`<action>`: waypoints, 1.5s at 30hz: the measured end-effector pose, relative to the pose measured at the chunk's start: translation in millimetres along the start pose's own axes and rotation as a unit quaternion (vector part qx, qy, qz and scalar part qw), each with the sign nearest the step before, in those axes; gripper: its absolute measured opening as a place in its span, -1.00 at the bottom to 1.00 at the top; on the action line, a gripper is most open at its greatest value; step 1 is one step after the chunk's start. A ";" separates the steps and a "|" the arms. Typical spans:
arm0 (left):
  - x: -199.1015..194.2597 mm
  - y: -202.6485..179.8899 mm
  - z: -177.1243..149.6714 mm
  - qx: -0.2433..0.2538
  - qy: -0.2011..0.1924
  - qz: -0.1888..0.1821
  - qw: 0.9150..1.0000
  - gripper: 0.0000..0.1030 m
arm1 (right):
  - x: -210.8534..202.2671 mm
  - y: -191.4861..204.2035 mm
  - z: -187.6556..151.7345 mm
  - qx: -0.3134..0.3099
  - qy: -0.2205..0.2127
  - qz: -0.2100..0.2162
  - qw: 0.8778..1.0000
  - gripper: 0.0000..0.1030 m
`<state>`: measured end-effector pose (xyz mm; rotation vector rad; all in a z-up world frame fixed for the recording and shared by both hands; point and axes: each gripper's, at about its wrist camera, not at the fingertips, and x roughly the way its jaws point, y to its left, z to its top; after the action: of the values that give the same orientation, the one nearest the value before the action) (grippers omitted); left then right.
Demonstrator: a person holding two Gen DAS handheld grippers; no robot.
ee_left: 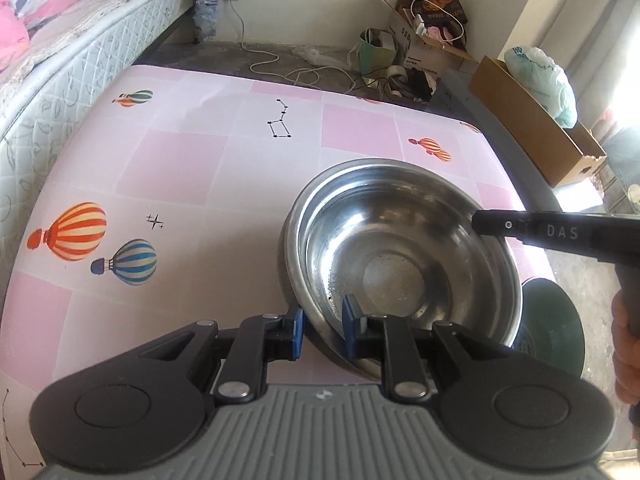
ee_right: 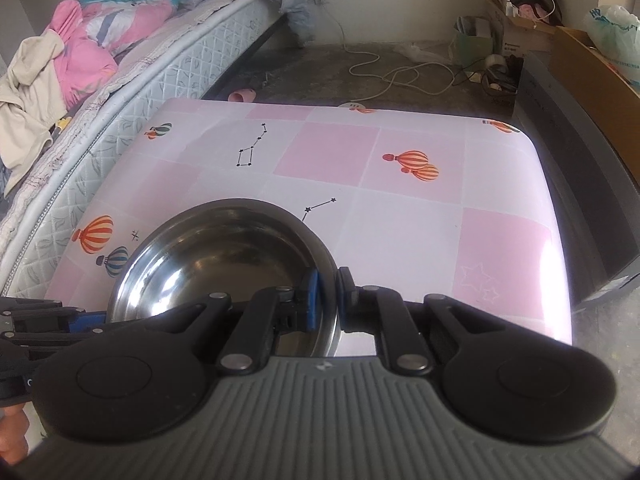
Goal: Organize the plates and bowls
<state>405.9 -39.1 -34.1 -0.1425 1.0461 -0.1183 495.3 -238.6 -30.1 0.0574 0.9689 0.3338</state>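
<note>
— Bowls first: what do we have between us?

— We see a steel bowl (ee_left: 404, 256) above the pink checked tablecloth (ee_left: 200, 168), toward its near right part. In the left wrist view a second rim shows just outside the first on the far and left side, so it looks like two bowls nested; we cannot be sure from these views.

— And how do we hold it?

— Our left gripper (ee_left: 323, 330) is clamped on the near rim, one blue pad (ee_left: 298, 332) outside the wall and the other inside. Our right gripper (ee_right: 326, 300) is clenched on the rim on the opposite side, its blue pad (ee_right: 313, 300) inside the bowl and the black one outside. In the left view the right gripper's black body reaches in over the bowl's right edge, with part of a hand below it at the frame's edge.

— Does the bowl rest on the cloth?

— We cannot tell; it sits tilted in the left view, its near side raised toward the camera.

— Anything else close by?

— A dark green round dish (ee_left: 556, 324) lies just beyond the bowl's right side, partly hidden behind it. Printed balloons (ee_left: 80, 232) and star figures dot the cloth. A mattress (ee_right: 132, 92) with heaped bedding runs along the left, and cardboard boxes (ee_left: 532, 120) and cables sit on the floor past the table's far edge.
</note>
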 end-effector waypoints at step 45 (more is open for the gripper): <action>14.6 32.0 -0.6 -0.045 0.030 -0.009 0.998 -0.60 | 40.7 5.8 8.2 0.027 0.070 0.024 0.997 -0.62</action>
<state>413.5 -10.1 -52.3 -0.2316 1.1103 -0.0913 521.7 -219.9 -56.8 0.1072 1.1168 0.3604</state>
